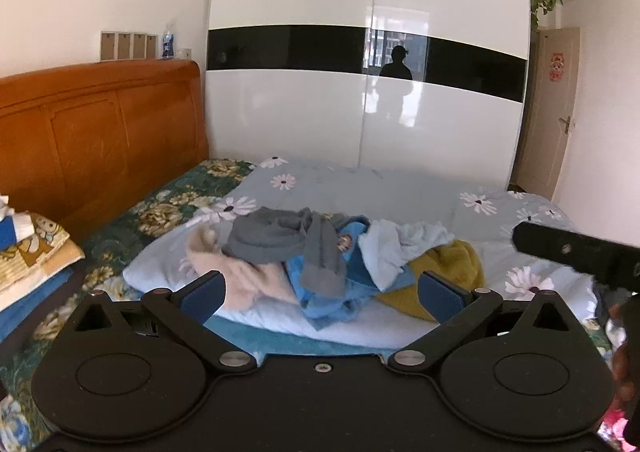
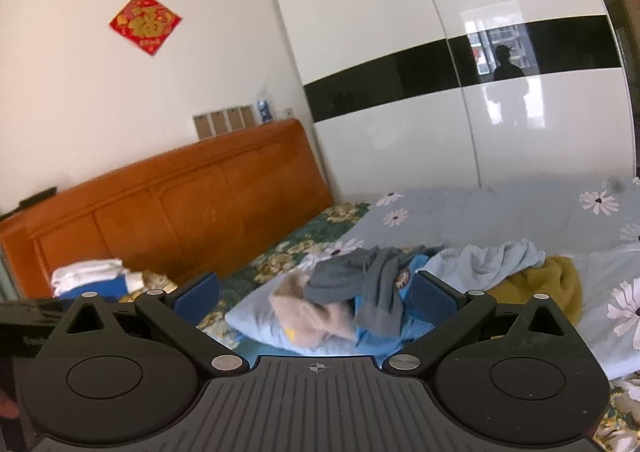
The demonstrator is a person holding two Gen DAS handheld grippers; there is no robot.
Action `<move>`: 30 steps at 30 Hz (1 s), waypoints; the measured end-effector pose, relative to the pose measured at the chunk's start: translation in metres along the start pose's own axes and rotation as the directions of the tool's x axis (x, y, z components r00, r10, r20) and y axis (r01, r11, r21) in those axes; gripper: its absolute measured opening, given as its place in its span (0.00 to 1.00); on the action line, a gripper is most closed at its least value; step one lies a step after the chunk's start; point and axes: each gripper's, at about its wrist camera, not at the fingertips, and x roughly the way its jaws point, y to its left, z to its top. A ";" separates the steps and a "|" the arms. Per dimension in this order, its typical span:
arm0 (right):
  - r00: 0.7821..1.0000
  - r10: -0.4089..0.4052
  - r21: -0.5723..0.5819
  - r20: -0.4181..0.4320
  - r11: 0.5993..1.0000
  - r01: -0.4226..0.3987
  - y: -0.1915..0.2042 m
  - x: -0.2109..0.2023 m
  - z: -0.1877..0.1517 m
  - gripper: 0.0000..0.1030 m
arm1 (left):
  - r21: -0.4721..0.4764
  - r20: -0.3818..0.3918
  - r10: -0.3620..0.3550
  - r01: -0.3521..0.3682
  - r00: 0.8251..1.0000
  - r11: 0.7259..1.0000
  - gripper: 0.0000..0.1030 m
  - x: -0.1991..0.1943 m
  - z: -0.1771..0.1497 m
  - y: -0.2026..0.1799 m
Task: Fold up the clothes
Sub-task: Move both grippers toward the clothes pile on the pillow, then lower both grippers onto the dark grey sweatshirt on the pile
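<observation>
Left gripper [image 1: 322,298], right gripper [image 2: 316,298]: fingers spread wide, both empty. Beyond: heap of clothes [image 1: 320,252] on bed [image 1: 400,188], unfolded; grey garment [image 1: 280,240] uppermost. Advice: lift the grey one clear first, by two edges, then spread it flat.

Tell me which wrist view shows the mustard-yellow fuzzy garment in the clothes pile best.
The right wrist view: the mustard-yellow fuzzy garment lies exposed at the pile's right end, only partly under the pale blue crumpled cloth. In the left wrist view the same garment is more covered by that cloth, and the left gripper's right-hand finger hides its near edge.
</observation>
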 end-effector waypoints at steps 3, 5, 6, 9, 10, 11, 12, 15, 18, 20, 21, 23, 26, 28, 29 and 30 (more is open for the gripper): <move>1.000 -0.026 -0.022 0.018 0.999 0.026 0.008 0.020 0.005 1.00 | 0.004 -0.010 -0.015 0.015 1.000 1.000 0.99 0.026 0.009 0.018; 0.999 -0.044 -0.034 -0.004 0.998 0.044 0.014 0.038 0.009 1.00 | 0.007 -0.021 -0.017 0.017 1.000 1.000 0.99 0.045 0.016 0.031; 0.998 -0.054 -0.041 -0.015 0.998 0.053 0.016 0.046 0.010 1.00 | 0.007 -0.022 -0.013 0.013 1.000 1.000 0.99 0.053 0.019 0.037; 0.996 -0.087 -0.040 -0.033 0.996 0.085 0.022 0.072 0.010 1.00 | 0.013 -0.004 0.010 -0.010 1.000 1.000 0.99 0.076 0.027 0.054; 0.995 -0.098 -0.044 -0.034 0.994 0.097 0.024 0.080 0.010 1.00 | 0.019 -0.002 0.030 -0.030 1.000 0.999 0.99 0.084 0.029 0.059; 0.993 -0.115 -0.050 -0.033 0.992 0.113 0.026 0.089 0.009 1.00 | 0.026 0.003 0.056 -0.056 0.998 0.998 0.99 0.091 0.031 0.063; 0.991 -0.129 -0.058 -0.038 0.990 0.127 0.029 0.098 0.008 1.00 | 0.034 0.005 0.085 -0.085 0.996 0.996 0.99 0.099 0.033 0.067; 0.985 -0.161 -0.079 -0.062 0.985 0.156 0.034 0.125 0.005 1.00 | 0.051 -0.012 0.152 -0.151 0.988 0.987 0.99 0.127 0.037 0.080; 0.984 -0.158 -0.090 -0.087 0.984 0.151 0.036 0.152 0.004 1.00 | 0.036 -0.038 0.157 -0.156 0.987 0.987 0.99 0.155 0.037 0.093; 0.982 -0.155 -0.104 -0.105 0.984 0.144 0.039 0.169 0.003 1.00 | 0.025 -0.057 0.166 -0.165 0.985 0.986 0.99 0.174 0.037 0.101; 0.981 -0.157 -0.110 -0.113 0.983 0.145 0.039 0.179 0.003 1.00 | 0.026 -0.070 0.173 -0.171 0.983 0.985 0.99 0.185 0.037 0.104; 0.979 -0.164 -0.115 -0.124 0.982 0.150 0.038 0.199 0.002 1.00 | 0.022 -0.097 0.161 -0.160 0.982 0.987 0.99 0.210 0.037 0.111; 0.973 -0.187 -0.109 -0.132 0.979 0.173 0.033 0.226 -0.001 1.00 | 0.004 -0.120 0.139 -0.140 0.983 0.990 0.99 0.243 0.035 0.123; 0.969 -0.205 -0.114 -0.135 0.975 0.191 0.029 0.246 -0.003 1.00 | -0.006 -0.133 0.138 -0.140 0.981 0.990 0.99 0.267 0.033 0.129; 0.968 -0.211 -0.121 -0.135 0.973 0.196 0.028 0.256 -0.004 1.00 | -0.009 -0.142 0.131 -0.134 0.981 0.991 0.99 0.279 0.033 0.132; 0.967 -0.214 -0.128 -0.138 0.972 0.197 0.026 0.264 -0.006 1.00 | -0.014 -0.150 0.125 -0.129 0.981 0.992 0.99 0.290 0.032 0.135</move>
